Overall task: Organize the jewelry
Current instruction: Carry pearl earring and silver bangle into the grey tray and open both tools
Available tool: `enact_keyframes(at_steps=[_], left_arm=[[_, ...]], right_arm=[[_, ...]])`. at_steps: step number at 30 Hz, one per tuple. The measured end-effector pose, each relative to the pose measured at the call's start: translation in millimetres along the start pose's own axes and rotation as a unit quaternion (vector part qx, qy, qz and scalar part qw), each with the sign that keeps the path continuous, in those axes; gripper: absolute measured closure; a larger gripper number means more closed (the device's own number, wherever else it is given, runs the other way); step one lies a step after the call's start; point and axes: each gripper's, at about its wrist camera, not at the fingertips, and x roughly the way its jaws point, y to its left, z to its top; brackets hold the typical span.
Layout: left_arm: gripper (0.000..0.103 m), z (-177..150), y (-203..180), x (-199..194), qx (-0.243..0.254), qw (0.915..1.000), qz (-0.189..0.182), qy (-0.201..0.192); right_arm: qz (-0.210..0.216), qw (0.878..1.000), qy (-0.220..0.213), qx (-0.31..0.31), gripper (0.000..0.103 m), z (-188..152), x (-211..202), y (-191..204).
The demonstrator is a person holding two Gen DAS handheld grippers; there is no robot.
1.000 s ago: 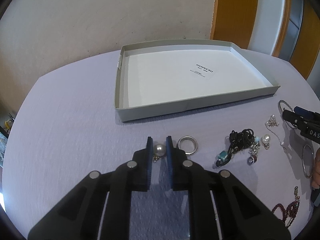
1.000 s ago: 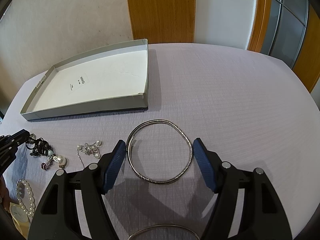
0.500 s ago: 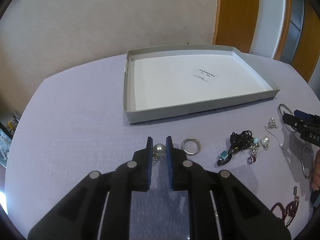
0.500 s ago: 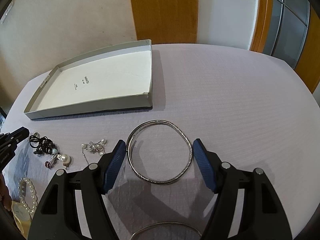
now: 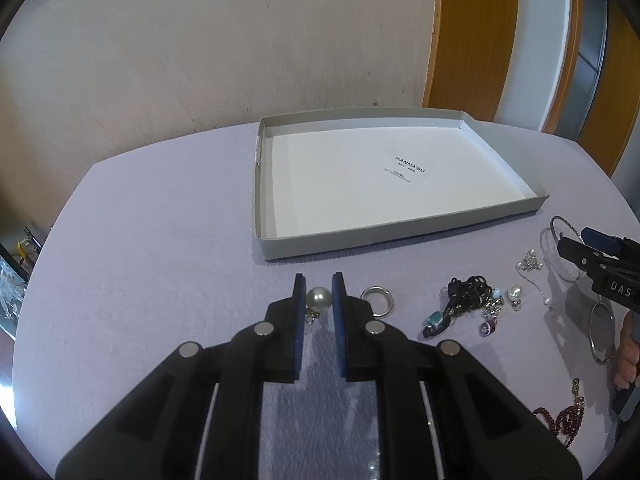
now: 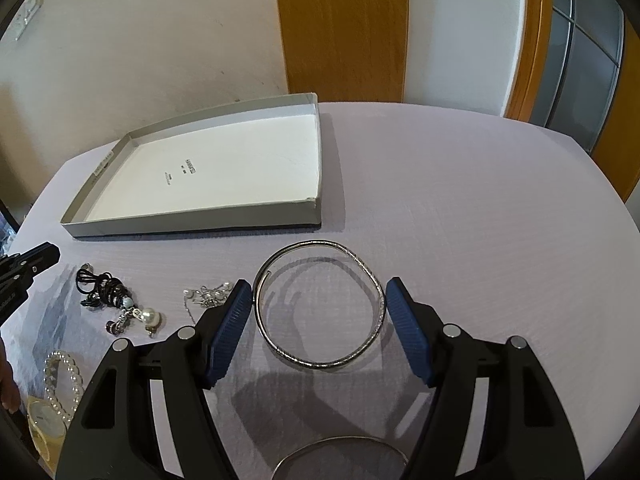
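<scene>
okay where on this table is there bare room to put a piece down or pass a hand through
The box floor is bare except for its label. The cloth left of the box, and right of it past the silver bangle, lies free. Crowded: the strip in front of the box, from ring to black cord tangle to chains.

The left claw [image 5: 319, 294] angles downward, its blue pads [image 5: 339, 300] pinched close on a pearl earring [image 5: 318, 298]. The right claw [image 6: 319, 312] also tilts downward, pads spread wide to either side of a silver bangle [image 6: 320, 304], gripping nothing.
</scene>
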Motion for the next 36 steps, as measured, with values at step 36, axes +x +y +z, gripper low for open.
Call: enact_keyframes(at_steps=[36], left_arm=[[0.090, 80.2, -9.1, 28.6, -0.026, 0.9995, -0.018, -0.001]], right_arm=[[0.043, 0.999, -0.004, -0.027, 0.032, 87.1, 33.7, 52.9]])
